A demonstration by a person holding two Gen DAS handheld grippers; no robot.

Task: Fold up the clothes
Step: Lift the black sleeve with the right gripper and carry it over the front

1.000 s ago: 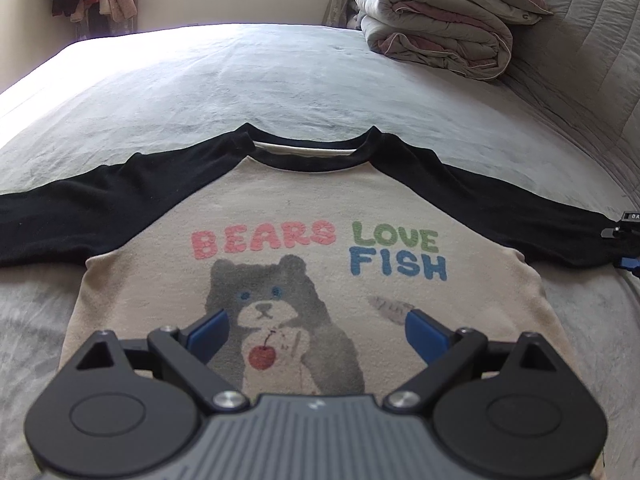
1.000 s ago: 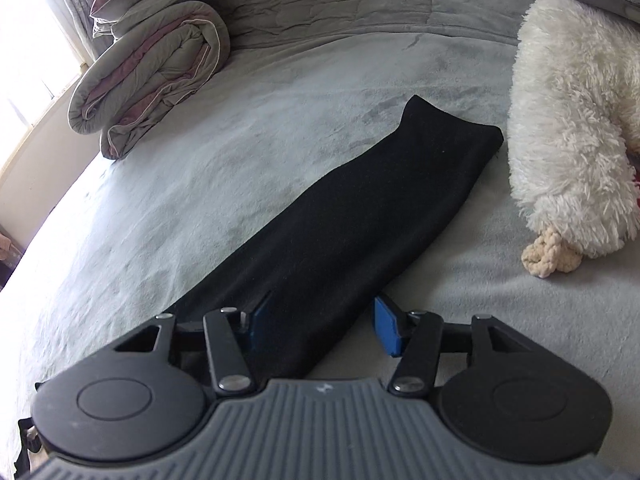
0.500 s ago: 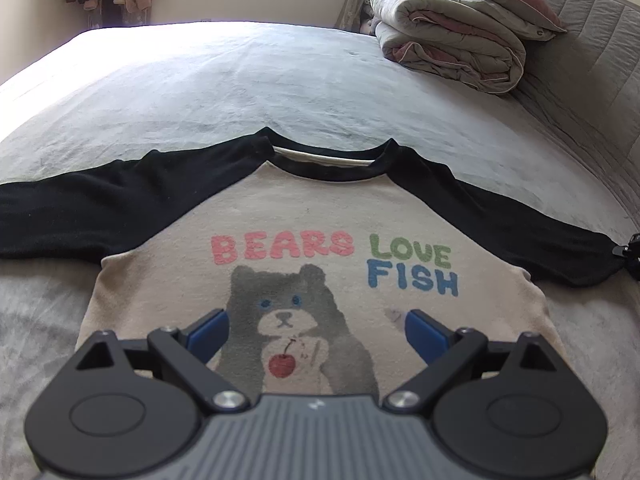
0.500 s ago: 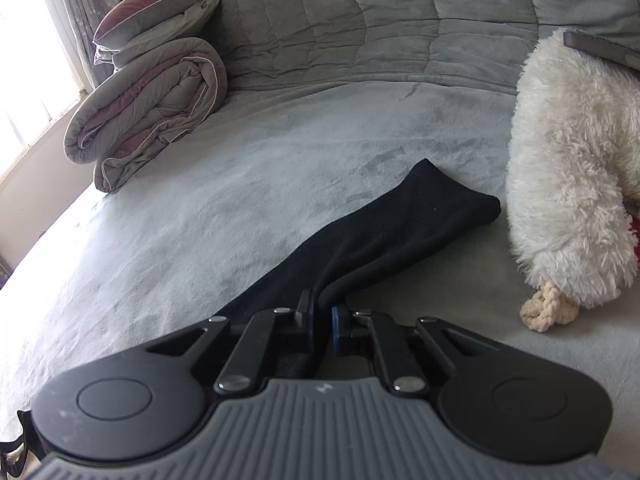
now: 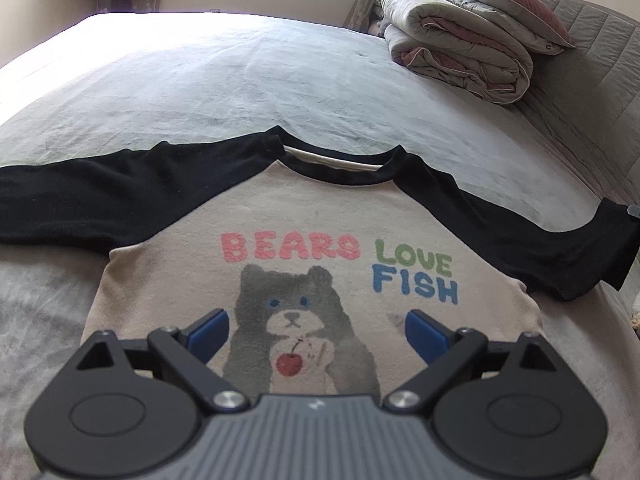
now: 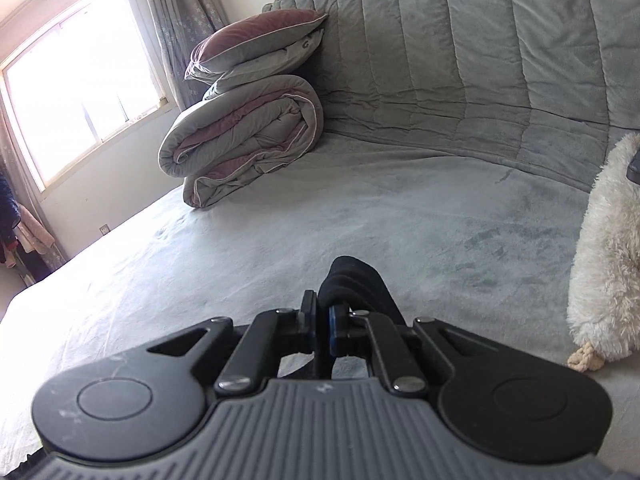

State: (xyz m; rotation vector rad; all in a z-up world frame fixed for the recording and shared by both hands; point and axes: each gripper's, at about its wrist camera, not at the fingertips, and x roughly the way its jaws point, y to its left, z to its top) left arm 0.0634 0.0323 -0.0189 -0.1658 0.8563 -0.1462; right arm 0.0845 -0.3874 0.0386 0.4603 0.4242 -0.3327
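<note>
A cream shirt [image 5: 304, 220] with black sleeves and a bear print lies flat on the grey bed, chest side up. My left gripper [image 5: 316, 330] hovers open over the bear print, its blue pads wide apart with nothing between them. The shirt's right black sleeve [image 5: 568, 256] is lifted at its end. In the right wrist view that black sleeve [image 6: 352, 280] bunches up in front of my right gripper [image 6: 322, 320], which is shut on it and held above the bed.
A folded grey and mauve duvet [image 6: 248, 136] with a pillow on top sits by the quilted headboard [image 6: 480, 48]. A white fluffy toy [image 6: 604, 280] lies at the right. A window [image 6: 76, 92] is at the left. Grey bedcover [image 5: 240, 80] spreads beyond the shirt.
My right gripper shut on the black sleeve and rose, lifting the sleeve end off the bed. The left gripper stayed open over the bear print, shifting only slightly.
</note>
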